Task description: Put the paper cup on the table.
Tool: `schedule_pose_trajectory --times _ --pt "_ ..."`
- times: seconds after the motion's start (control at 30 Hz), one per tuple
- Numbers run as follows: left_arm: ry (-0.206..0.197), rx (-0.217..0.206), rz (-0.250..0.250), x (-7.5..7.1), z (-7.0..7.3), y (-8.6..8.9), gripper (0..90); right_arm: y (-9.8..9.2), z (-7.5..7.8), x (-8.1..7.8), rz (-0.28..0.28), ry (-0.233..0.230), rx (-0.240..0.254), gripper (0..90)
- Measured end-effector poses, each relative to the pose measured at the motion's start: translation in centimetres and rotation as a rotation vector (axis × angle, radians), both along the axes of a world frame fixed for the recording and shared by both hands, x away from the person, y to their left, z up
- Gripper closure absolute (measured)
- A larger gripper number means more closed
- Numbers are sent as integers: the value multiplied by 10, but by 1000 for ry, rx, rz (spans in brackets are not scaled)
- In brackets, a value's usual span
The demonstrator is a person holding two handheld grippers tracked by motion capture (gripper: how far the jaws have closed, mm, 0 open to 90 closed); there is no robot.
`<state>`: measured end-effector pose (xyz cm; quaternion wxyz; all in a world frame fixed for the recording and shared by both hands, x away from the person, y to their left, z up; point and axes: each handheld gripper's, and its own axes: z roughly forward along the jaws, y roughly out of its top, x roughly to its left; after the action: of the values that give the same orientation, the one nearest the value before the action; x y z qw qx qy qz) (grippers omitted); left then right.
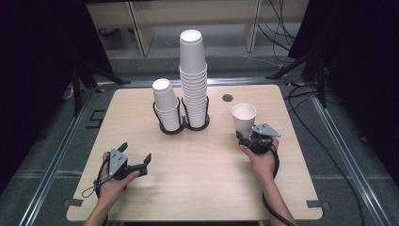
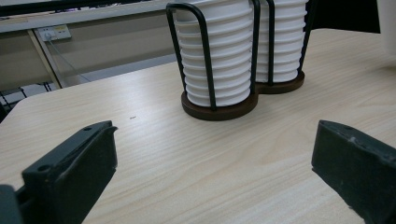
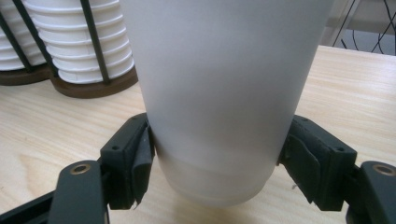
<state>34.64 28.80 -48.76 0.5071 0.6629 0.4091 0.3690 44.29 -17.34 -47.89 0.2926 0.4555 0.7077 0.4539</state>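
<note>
Step in hand: a single white paper cup [image 1: 243, 117] is held upright in the right gripper [image 1: 249, 137], on the right side of the light wooden table [image 1: 197, 165]. I judge that it is either just taken from a stack or on its way to one; the pictures do not decide which.

Right gripper: in the right gripper view its two black jaws press on the lower wall of the cup [image 3: 219, 98] from both sides, so they are closed on it and only as wide as the cup. The cup bottom seems at or just above the table top; I cannot tell if it touches.

Left gripper: the left gripper [image 1: 135, 157] lies low at the near left of the table, jaws wide apart and nothing between them. In the left gripper view only bare wood is between the jaws.

Cup holder: a dark wire holder with two round brown bases [image 1: 184, 126] stands at the far middle. Its left ring has a short stack of white paper cups [image 1: 166, 106], its right ring a tall stack of white paper cups [image 1: 193, 77].

Cup place: right of the holder, near it but clearly apart.

Next move, my judgement: if the cup goes on a stack, it must be lifted above the stack's top rim, kept upright, and lowered straight. The grip should stay gentle, because thin paper walls can dent.
</note>
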Motion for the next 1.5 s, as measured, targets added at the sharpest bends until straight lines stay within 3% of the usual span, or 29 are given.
schedule_pose_trajectory --times 0.1,0.2,0.27,0.3,0.33,0.4,0.43,0.53,0.57,0.63,0.67,0.73,0.77,0.9,0.93,1.1,1.13,1.3,1.43,1.47,1.5 --pt "-14 -10 -4 1 -2 -2 0 2 -2 6 -5 0 -7 286" --pt "-9 -3 -7 1 -1 -2 0 2 -2 8 -17 27 -6 286" --pt "-3 10 -8 -1 -1 -2 0 4 -4 11 -36 45 17 286" --pt "-4 9 -8 -1 -1 -2 0 3 -4 13 -29 45 -13 286" --pt "-4 8 -8 -1 -1 -2 0 6 -5 12 -49 64 24 286" --pt "-17 1 -9 0 -1 -3 0 6 -6 15 -51 51 10 286" --pt "-15 2 -8 0 -1 -3 0 4 -5 16 -45 68 -11 286" --pt "-4 7 -9 -1 -1 -3 0 5 -5 16 -71 93 5 286" --pt "-2 8 -8 -1 -1 -3 0 2 -5 19 -53 55 -34 286" --pt "-1 7 -8 -1 -1 -3 0 3 -5 20 -46 64 -29 286" --pt "0 8 -10 -1 -1 -3 0 5 -5 18 -65 89 -10 285" --pt "1 12 -12 -1 -2 -3 0 5 -5 20 -64 81 -22 284" --pt "0 12 -12 -1 -2 -4 0 6 -6 20 -68 104 -10 284" --pt "1 9 -13 -1 -2 -3 0 4 -7 25 -46 70 -62 283" --pt "2 11 -13 -1 -2 -3 0 5 -7 24 -44 75 -37 283" --pt "-8 3 -21 0 -3 -5 0 5 -9 26 -45 87 -44 282" --pt "-8 5 -21 0 -3 -5 0 7 -8 24 -64 118 -28 281" --pt "10 15 -22 -1 -2 -4 0 8 -7 24 -72 126 -18 279" --pt "9 15 -22 -1 -2 -4 0 6 -9 27 -49 101 -45 276" --pt "9 15 -21 -1 -2 -4 0 9 -8 25 -71 129 -22 275" --pt "10 16 -22 -1 -2 -4 0 9 -8 26 -63 122 -31 273"
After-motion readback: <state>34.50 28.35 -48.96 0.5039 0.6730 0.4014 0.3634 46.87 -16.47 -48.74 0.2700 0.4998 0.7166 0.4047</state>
